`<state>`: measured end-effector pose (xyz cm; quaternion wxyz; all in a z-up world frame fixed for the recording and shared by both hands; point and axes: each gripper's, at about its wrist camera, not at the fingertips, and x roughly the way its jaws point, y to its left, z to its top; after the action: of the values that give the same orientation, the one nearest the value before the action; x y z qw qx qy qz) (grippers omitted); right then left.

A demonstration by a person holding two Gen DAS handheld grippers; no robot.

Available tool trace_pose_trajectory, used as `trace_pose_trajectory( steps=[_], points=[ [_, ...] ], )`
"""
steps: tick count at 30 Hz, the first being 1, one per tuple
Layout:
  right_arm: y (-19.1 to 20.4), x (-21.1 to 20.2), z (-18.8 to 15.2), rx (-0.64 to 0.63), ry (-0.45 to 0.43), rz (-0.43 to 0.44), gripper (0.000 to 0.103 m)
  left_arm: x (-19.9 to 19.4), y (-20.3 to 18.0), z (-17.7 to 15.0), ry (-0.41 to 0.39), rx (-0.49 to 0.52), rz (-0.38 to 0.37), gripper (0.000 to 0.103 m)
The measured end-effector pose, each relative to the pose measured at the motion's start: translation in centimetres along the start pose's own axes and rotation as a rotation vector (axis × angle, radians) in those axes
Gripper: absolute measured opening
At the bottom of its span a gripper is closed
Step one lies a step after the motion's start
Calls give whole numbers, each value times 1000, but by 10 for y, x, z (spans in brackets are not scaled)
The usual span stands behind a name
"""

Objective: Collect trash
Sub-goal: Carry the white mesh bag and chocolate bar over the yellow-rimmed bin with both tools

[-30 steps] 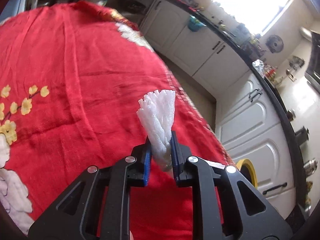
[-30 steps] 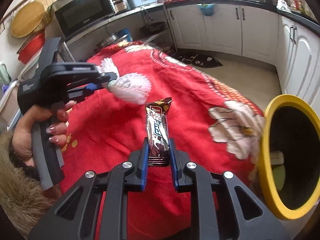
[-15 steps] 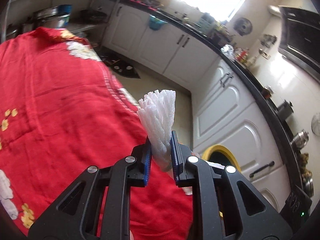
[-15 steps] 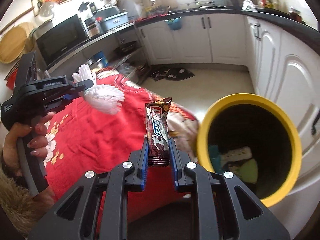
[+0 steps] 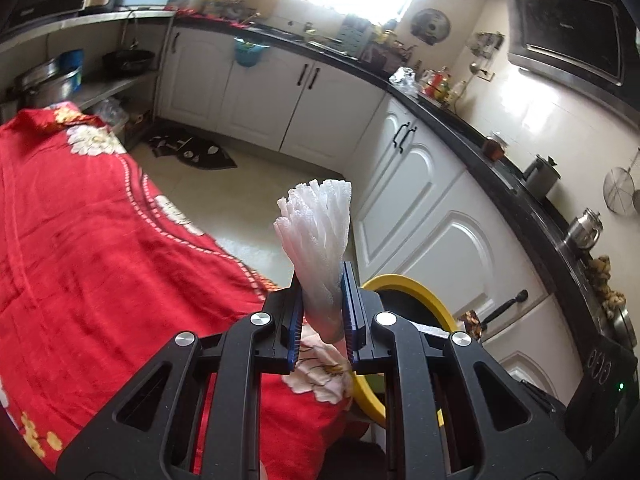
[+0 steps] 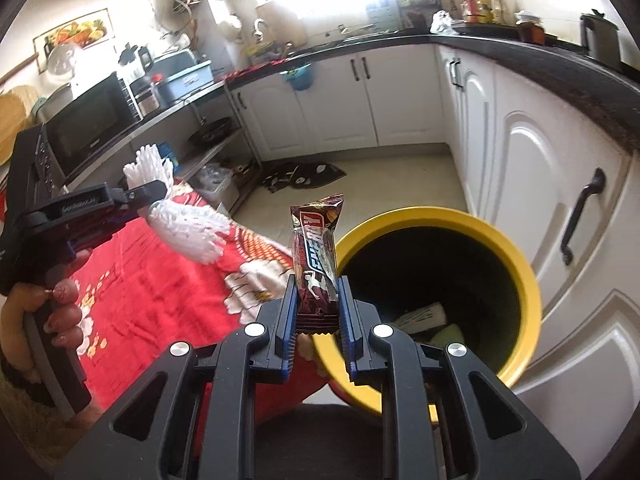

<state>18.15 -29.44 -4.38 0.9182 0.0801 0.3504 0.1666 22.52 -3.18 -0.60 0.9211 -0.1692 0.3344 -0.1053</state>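
My left gripper is shut on a white foam net sleeve that fans upward. It also shows in the right wrist view, held over the table with the sleeve. My right gripper is shut on a brown candy bar wrapper, upright, at the near left rim of the yellow bin. The bin holds some trash. In the left wrist view the bin's rim shows just behind the fingers.
A table with a red floral cloth lies to the left, its corner beside the bin. White cabinets stand right behind the bin. A dark mat lies on the floor. Counters hold a microwave and clutter.
Both grippers swung right, off the table toward the bin. The bin now sits closer and more centred in the right wrist view, and its rim has grown in the left wrist view. Both grips unchanged.
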Motion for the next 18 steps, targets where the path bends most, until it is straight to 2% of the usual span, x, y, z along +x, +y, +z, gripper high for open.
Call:
trace_pose_trajectory(
  steps=[18],
  points=[
    [-34, -22, 8, 56, -66, -74, 18, 8, -63, -12, -5, 141, -47, 12]
  ],
)
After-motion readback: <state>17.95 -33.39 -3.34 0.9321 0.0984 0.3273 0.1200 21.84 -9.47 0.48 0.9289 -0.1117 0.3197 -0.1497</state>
